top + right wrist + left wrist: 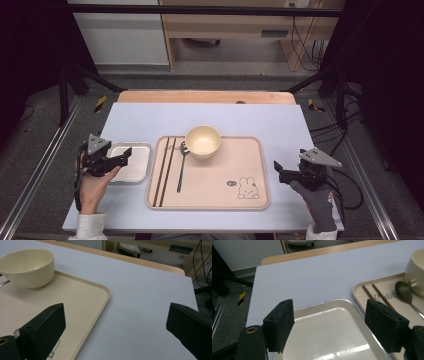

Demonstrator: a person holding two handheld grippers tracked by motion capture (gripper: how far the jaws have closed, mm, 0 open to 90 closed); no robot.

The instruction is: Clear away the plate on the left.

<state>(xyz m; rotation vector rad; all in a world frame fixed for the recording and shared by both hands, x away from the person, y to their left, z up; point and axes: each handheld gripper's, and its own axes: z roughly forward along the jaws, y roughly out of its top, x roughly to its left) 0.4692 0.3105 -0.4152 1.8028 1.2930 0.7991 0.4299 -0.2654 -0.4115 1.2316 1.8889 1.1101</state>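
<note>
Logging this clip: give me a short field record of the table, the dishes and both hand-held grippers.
surface: pale blue table
tray: beige tray, centre
on tray: cream bowl, spoon, chopsticks
beside tray: small metal tray, on the left
left hand-held gripper: jaws open, over the metal tray, nothing between them
right hand-held gripper: jaws open, off the tray's right edge, holding nothing

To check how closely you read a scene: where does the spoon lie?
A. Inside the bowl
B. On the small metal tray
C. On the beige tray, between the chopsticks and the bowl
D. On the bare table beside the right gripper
C: the spoon lies on the beige tray, right of the chopsticks, its head beside the bowl.
</note>
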